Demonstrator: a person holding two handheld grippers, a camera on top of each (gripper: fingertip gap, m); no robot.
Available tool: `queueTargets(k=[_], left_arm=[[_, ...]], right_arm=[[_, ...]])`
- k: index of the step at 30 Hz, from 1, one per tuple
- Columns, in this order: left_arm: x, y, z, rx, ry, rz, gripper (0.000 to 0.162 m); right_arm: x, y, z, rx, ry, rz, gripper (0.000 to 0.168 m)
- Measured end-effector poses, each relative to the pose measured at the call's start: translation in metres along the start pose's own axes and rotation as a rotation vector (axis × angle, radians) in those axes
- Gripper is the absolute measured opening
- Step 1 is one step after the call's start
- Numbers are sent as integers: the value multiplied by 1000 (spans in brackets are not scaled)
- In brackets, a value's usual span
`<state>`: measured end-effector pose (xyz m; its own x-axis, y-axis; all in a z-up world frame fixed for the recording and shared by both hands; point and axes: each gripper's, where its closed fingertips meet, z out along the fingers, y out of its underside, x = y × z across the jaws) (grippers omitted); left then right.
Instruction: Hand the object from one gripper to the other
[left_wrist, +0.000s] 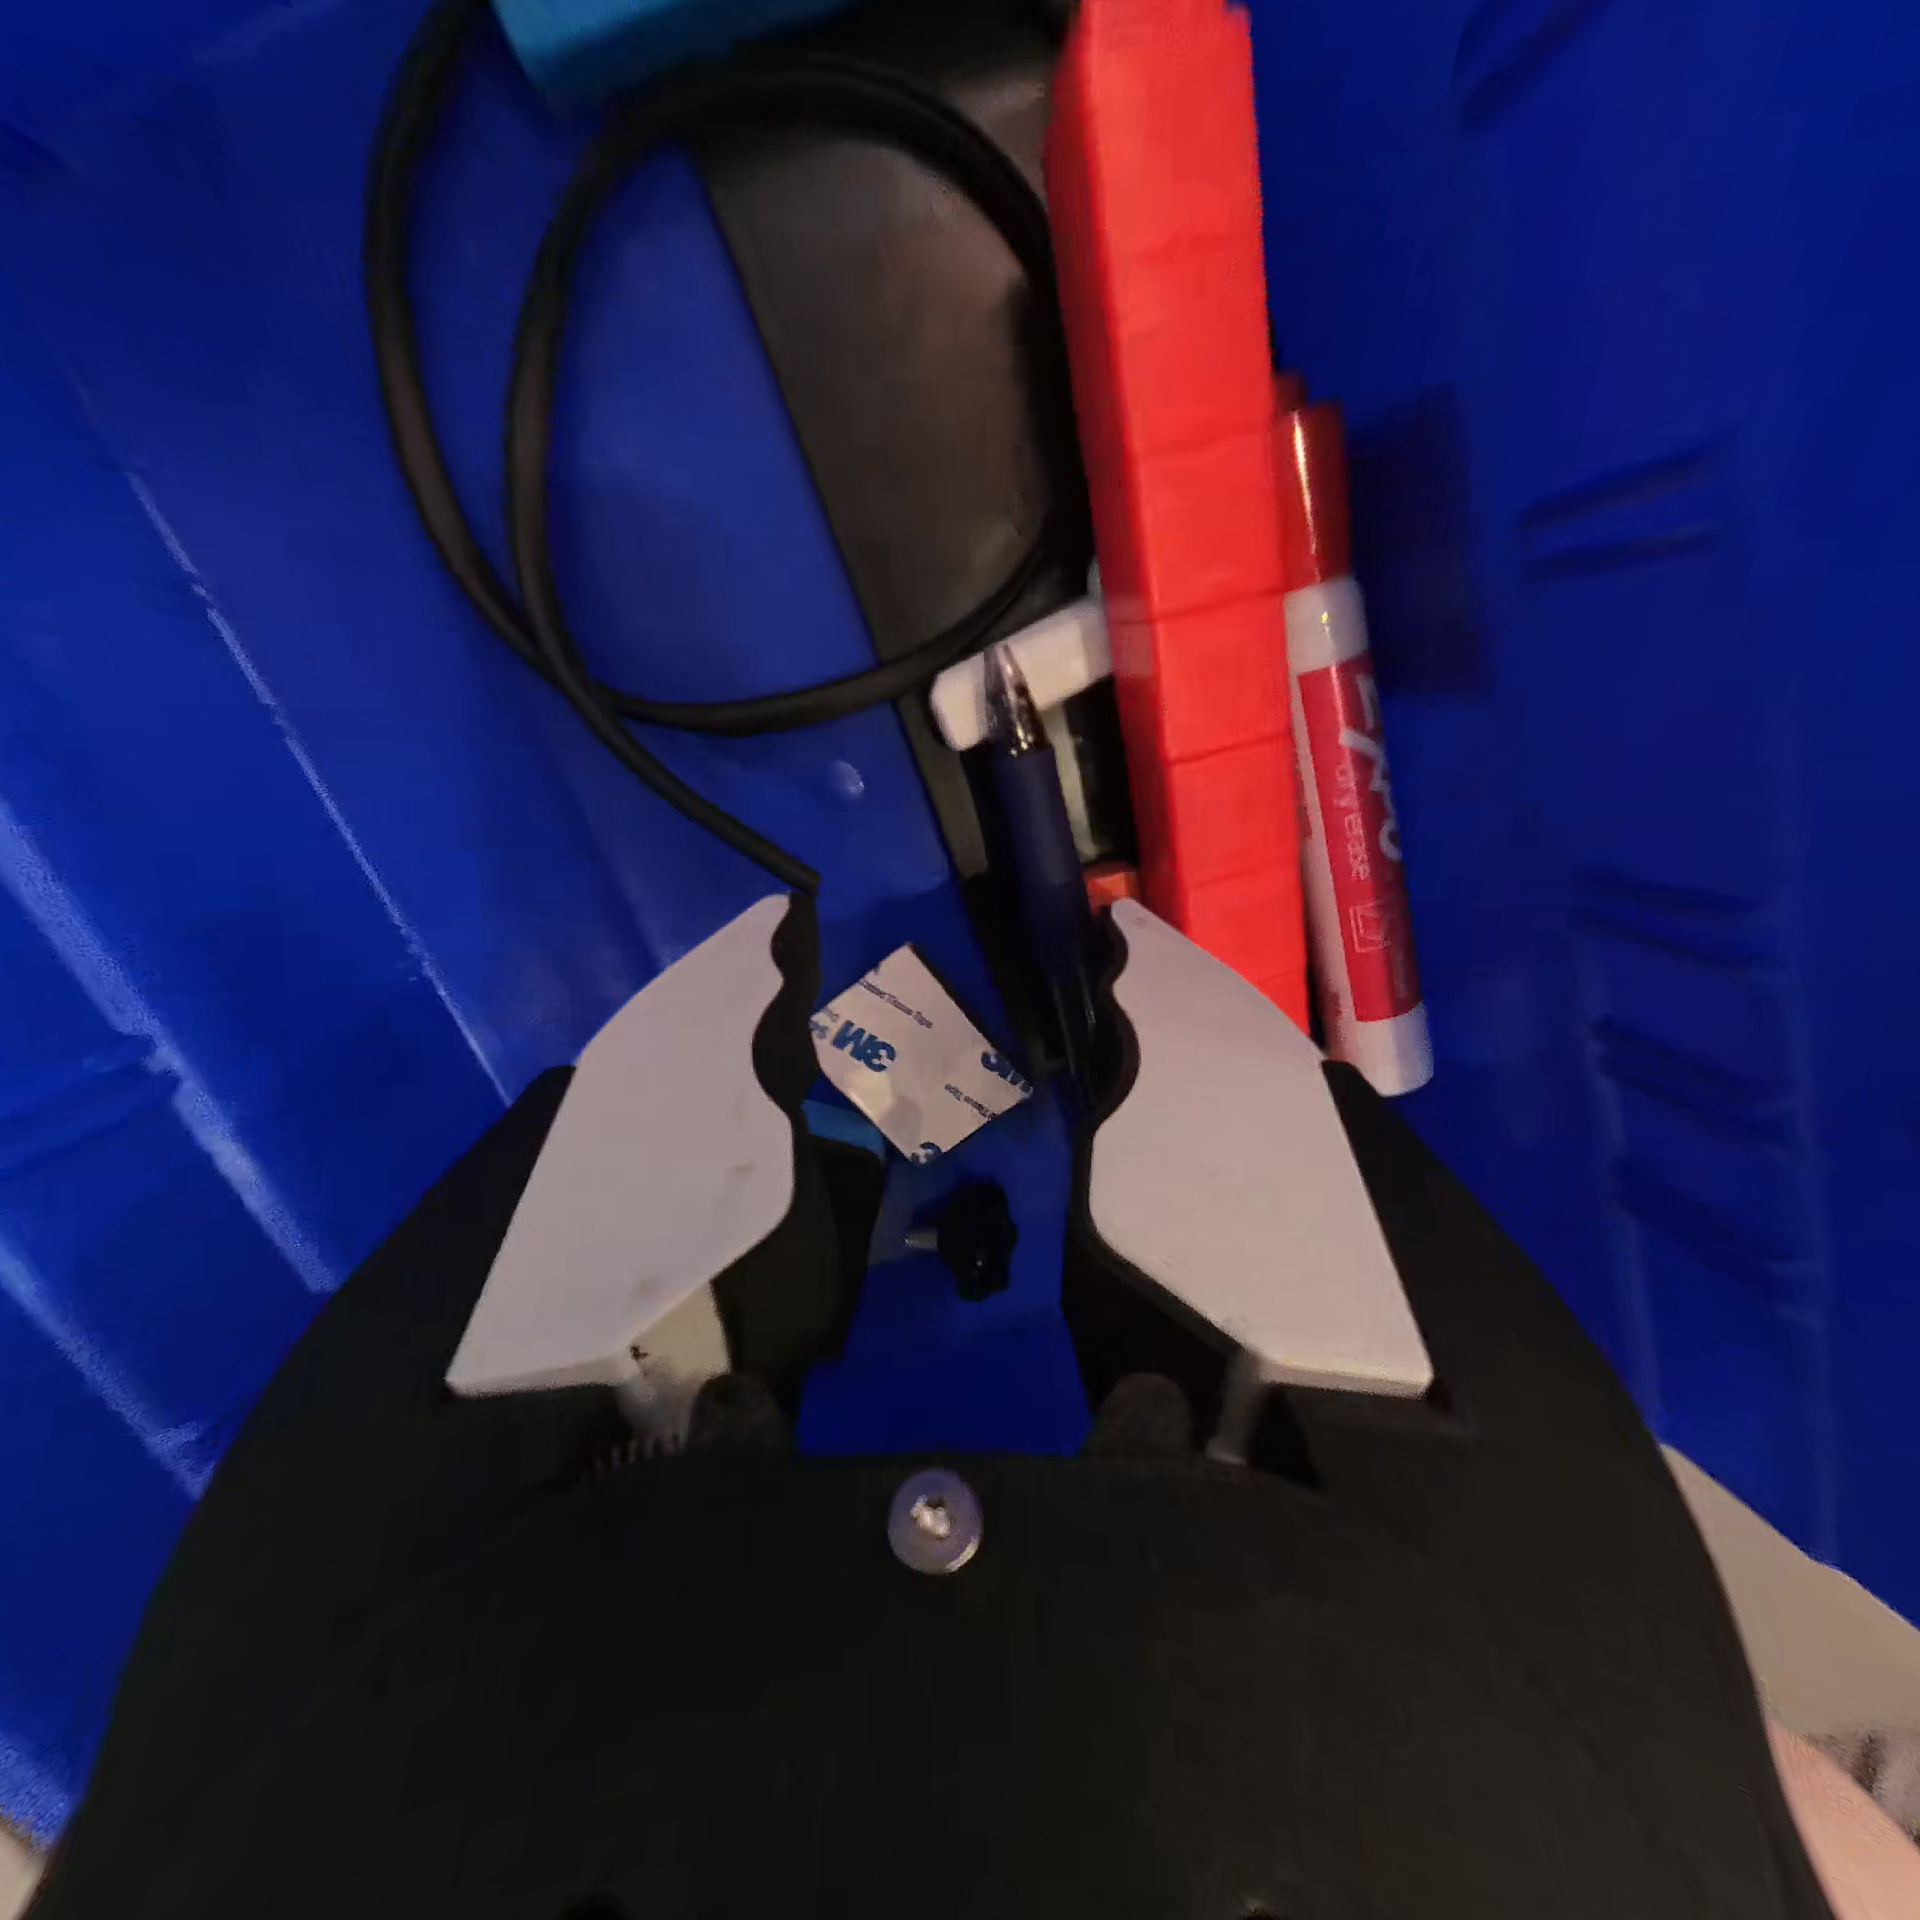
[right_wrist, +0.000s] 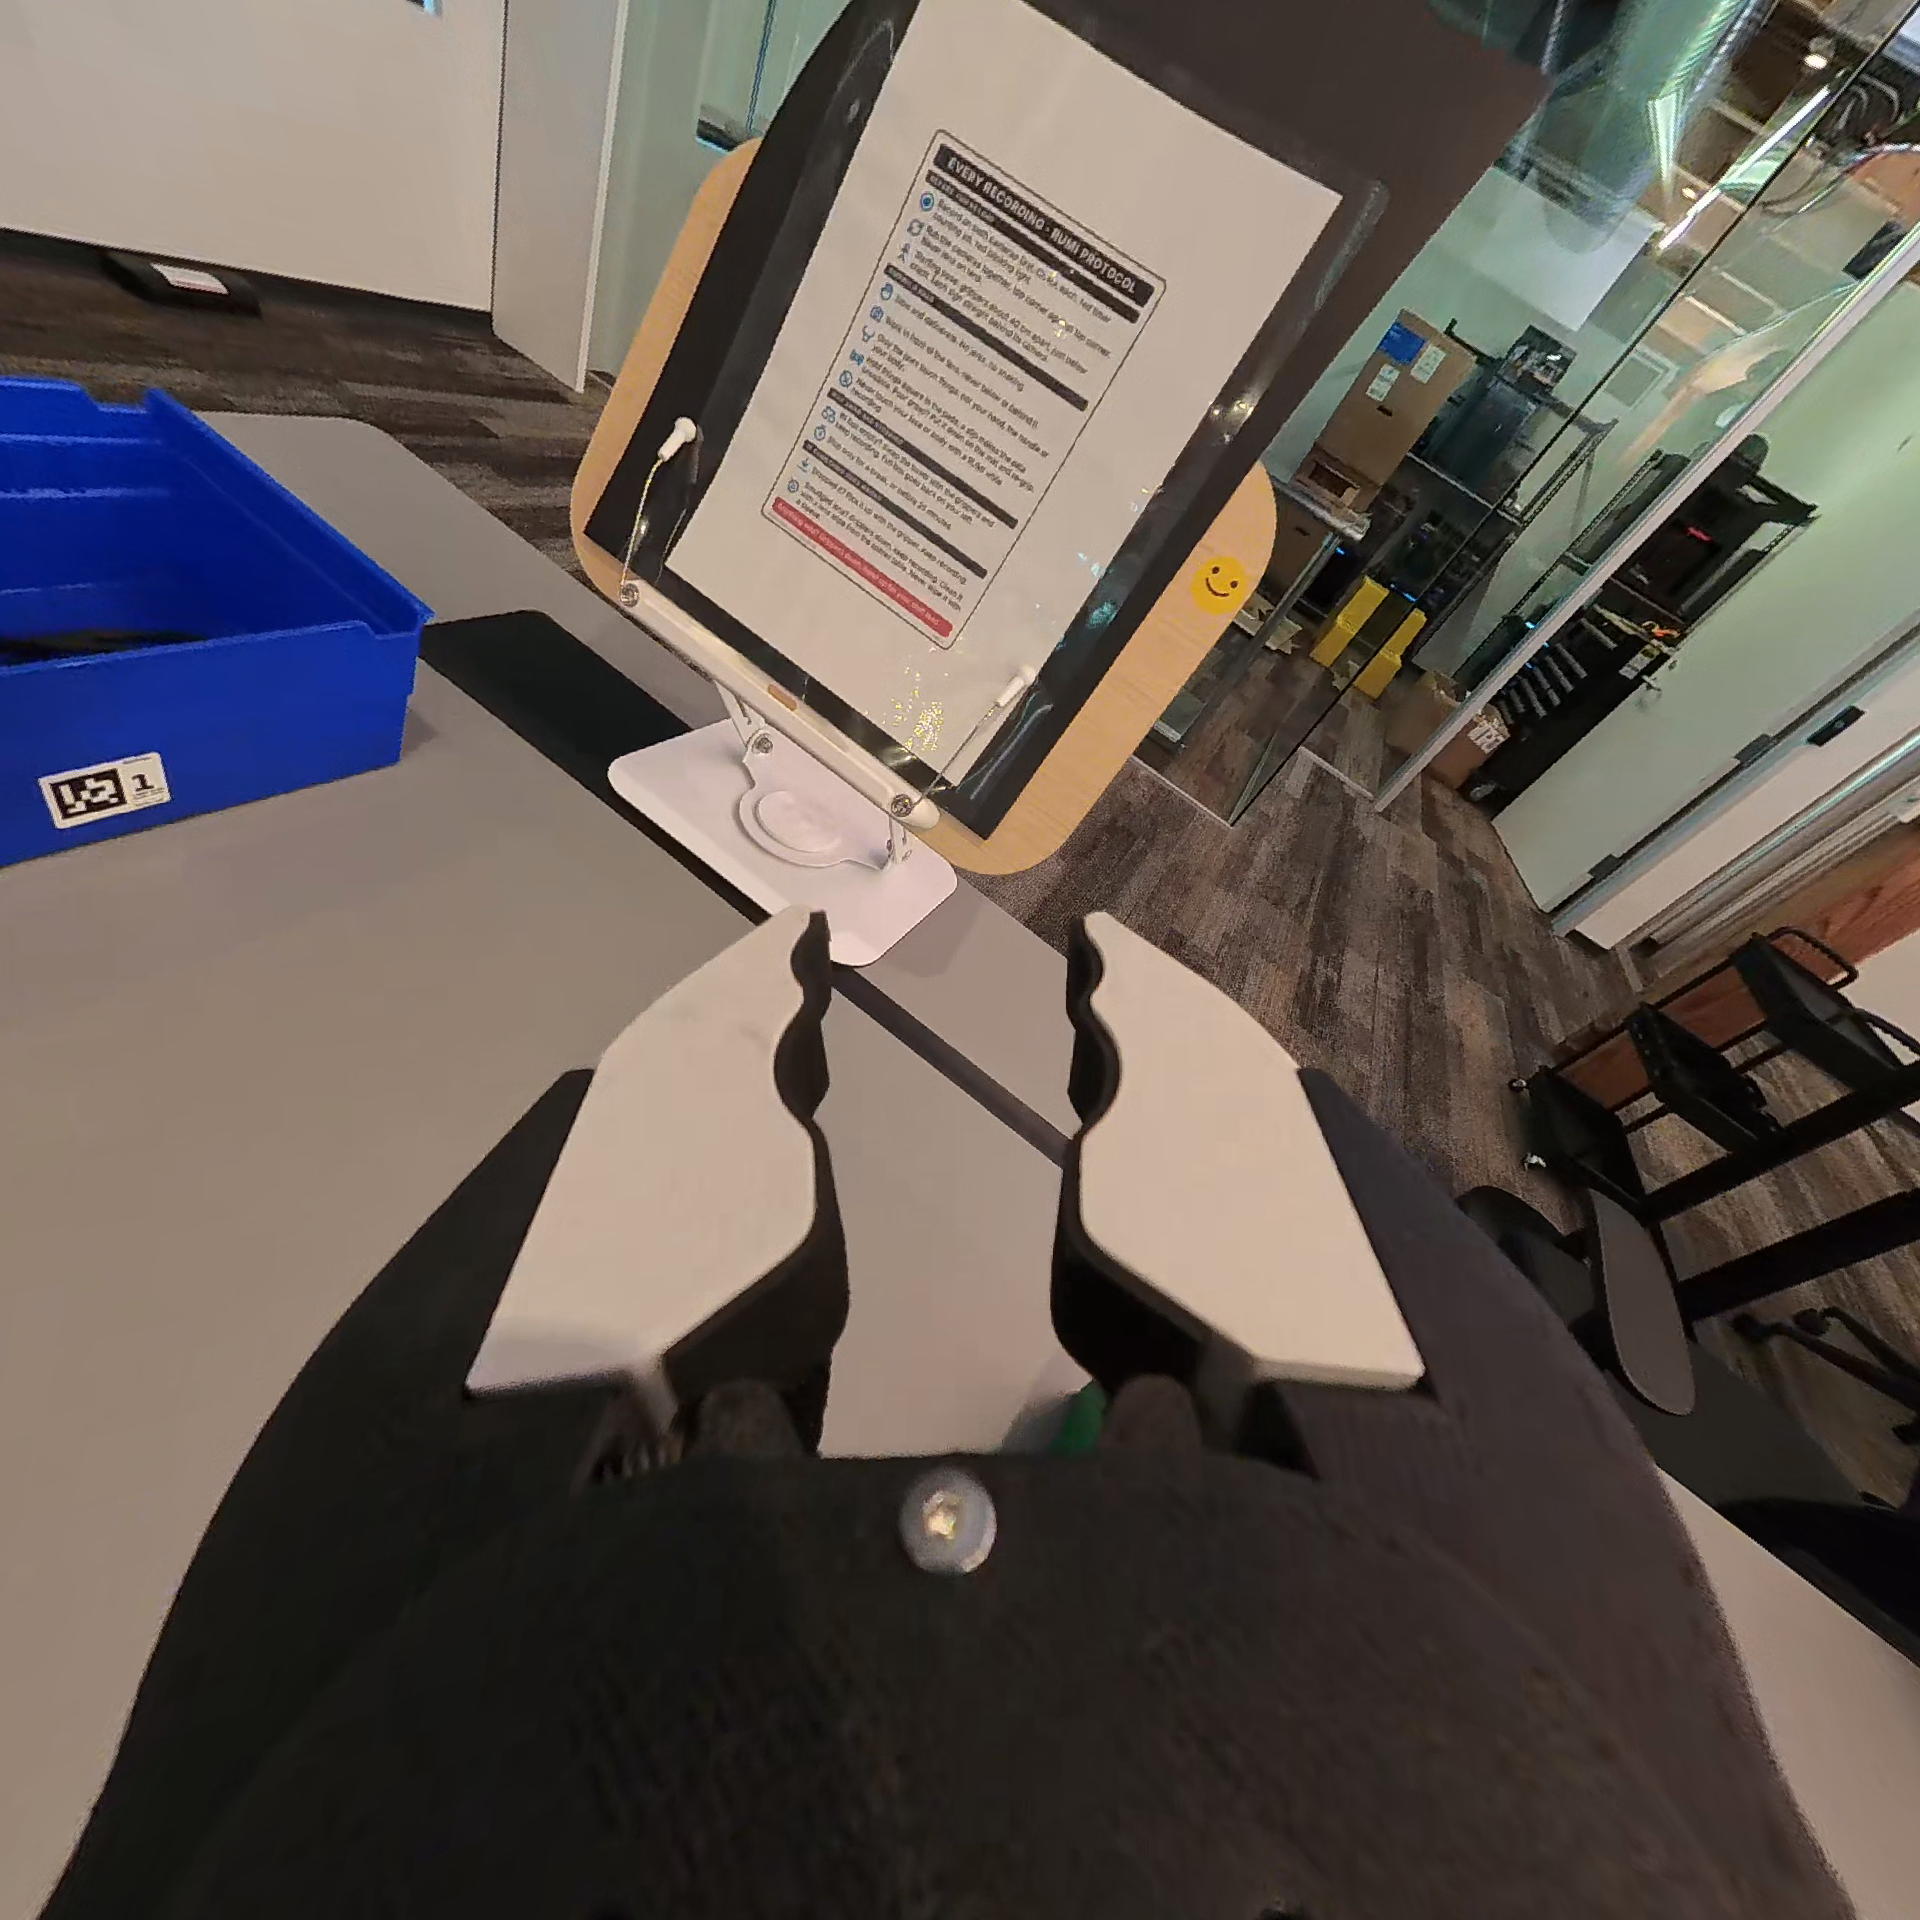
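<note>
My left gripper (left_wrist: 956, 925) is open and reaches down into a blue bin (left_wrist: 260, 727). A dark blue pen (left_wrist: 1039, 831) lies just inside its right finger, against the pad. A white adhesive-backing square (left_wrist: 914, 1049) and a small black knob screw (left_wrist: 977, 1242) lie between the fingers. The end of a black cable (left_wrist: 540, 582) touches the left fingertip. A long red block (left_wrist: 1174, 520) and a red marker (left_wrist: 1351, 810) lie to the right. My right gripper (right_wrist: 948, 935) is open and empty above the grey table (right_wrist: 260, 1039).
The blue bin (right_wrist: 208, 644) stands at the table's left in the right wrist view. A sign on a white stand (right_wrist: 810, 821) sits ahead at the table's far edge. A flat black object (left_wrist: 904, 364) and a white bracket (left_wrist: 1029, 665) lie in the bin. Chairs (right_wrist: 1714, 1091) stand right. The red marker (left_wrist: 1351, 810) lies around 4 cm away from my left fingertips.
</note>
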<state>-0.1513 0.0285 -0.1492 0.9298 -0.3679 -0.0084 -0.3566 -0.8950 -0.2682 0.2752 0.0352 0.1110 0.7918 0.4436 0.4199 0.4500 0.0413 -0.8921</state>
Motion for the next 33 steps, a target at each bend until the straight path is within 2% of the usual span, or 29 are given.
queueTargets(k=[1,3,5,8,11,13,16,19,22,24,26,30,33], left_arm=[[3,1,2,-11,14,10,51],[4,2,5,-24,15,27,40],[1,3,5,-43,-4,32,16],[-7,2,-5,-25,-39,-3,13],[-13,-6,-32,70,-96,-15,13],[-9,-21,-58,195,-112,-12,13],[13,-51,-110,467,-77,34,12],[71,-74,-170,777,113,209,12],[146,-71,-227,987,484,381,11],[180,-63,-248,1010,676,444,11],[203,-59,-255,992,779,486,11],[241,-56,-259,922,978,542,11],[256,-60,-251,855,1041,544,11]], right_arm=[[0,0,0,-1,0,1,44],[1,1,0,-4,0,0,43],[2,2,-1,-9,3,-3,43],[2,0,-2,-8,9,-11,43],[-3,-1,-1,-8,-1,-30,43],[-7,-2,1,-6,-7,-53,43],[-22,-8,6,23,-32,-167,43],[-61,-24,11,155,-82,-422,48],[-115,-43,15,391,-53,-729,53],[-154,-50,18,532,14,-926,54],[-185,-57,15,671,118,-1075,57],[-227,-62,2,818,99,-1115,56],[-230,-66,-4,853,144,-1155,54]])
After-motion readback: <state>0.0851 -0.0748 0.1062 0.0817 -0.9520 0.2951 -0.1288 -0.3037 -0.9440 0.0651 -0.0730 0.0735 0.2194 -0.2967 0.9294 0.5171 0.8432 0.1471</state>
